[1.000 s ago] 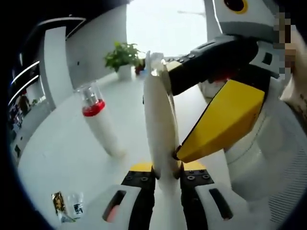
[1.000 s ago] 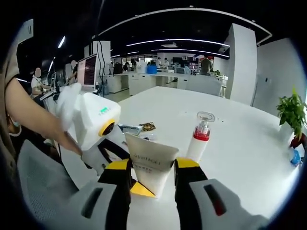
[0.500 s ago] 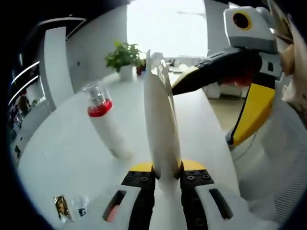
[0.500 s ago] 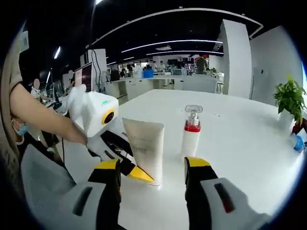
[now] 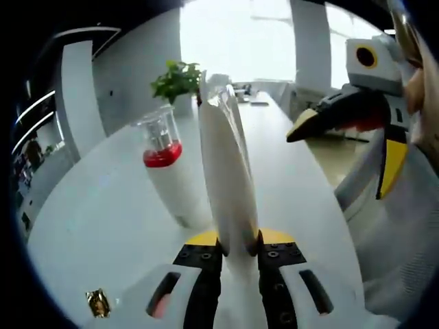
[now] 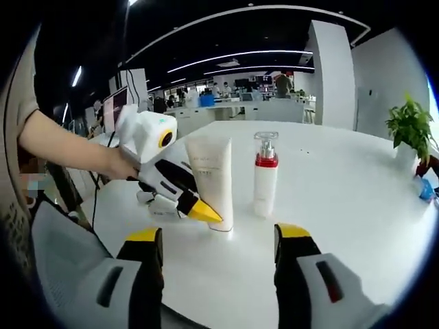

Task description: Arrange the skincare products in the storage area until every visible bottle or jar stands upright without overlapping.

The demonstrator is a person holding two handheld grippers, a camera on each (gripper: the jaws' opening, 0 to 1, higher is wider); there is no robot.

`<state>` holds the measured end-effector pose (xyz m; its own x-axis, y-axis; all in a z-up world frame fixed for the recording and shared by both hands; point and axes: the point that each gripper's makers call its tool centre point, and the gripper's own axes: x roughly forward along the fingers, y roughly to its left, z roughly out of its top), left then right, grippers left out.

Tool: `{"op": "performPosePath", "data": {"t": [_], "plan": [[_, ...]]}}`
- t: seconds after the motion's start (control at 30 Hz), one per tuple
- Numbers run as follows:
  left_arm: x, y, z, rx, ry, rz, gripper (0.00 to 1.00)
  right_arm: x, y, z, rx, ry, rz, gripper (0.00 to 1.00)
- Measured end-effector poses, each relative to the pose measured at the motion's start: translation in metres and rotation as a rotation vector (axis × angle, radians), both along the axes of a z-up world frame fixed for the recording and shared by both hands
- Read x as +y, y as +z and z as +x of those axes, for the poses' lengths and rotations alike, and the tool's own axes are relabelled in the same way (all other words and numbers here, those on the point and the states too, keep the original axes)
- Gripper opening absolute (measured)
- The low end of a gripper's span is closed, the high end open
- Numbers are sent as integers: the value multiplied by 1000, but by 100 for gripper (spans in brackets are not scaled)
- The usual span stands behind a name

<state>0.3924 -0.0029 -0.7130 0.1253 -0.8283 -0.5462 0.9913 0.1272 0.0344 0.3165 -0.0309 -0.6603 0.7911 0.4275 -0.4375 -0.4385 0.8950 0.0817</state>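
Two grippers are at work, and each does a different job. Your left gripper (image 5: 232, 250) is clenched on the base of a white tube (image 5: 226, 178), holding it upright on its cap end with the flat crimped seam at the top. That grip looks like the reason the tube stands at all, since a tube this thin and tall would probably tip if let go carelessly. In the right gripper view the tube (image 6: 211, 181) stands on the white table (image 6: 357, 205), with the left gripper's yellow tips (image 6: 204, 212) pinching it low down.

Your right gripper (image 6: 219, 243) is released, its jaws spread wide and holding nothing, pulled back from the tube so the products sit between and beyond its tips. From the left gripper view it hangs off to the right (image 5: 309, 123), well apart from the tube.

Just beside the tube stands a pump bottle (image 6: 265, 175) with a red collar and clear cap, upright and not overlapping it. Farther off are a potted plant (image 6: 410, 127) near the table's far edge and a small gold wrapper (image 5: 97, 302) lying near you.

To my eye, both products are upright; what remains is letting the tube go without toppling it.
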Motion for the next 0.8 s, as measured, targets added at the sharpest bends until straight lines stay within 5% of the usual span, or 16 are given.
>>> {"op": "performPosePath", "data": {"t": [0.8], "plan": [[0,1,54,-21,-7,-2,17,-14,2,-7,-1,-19,20,87]]}}
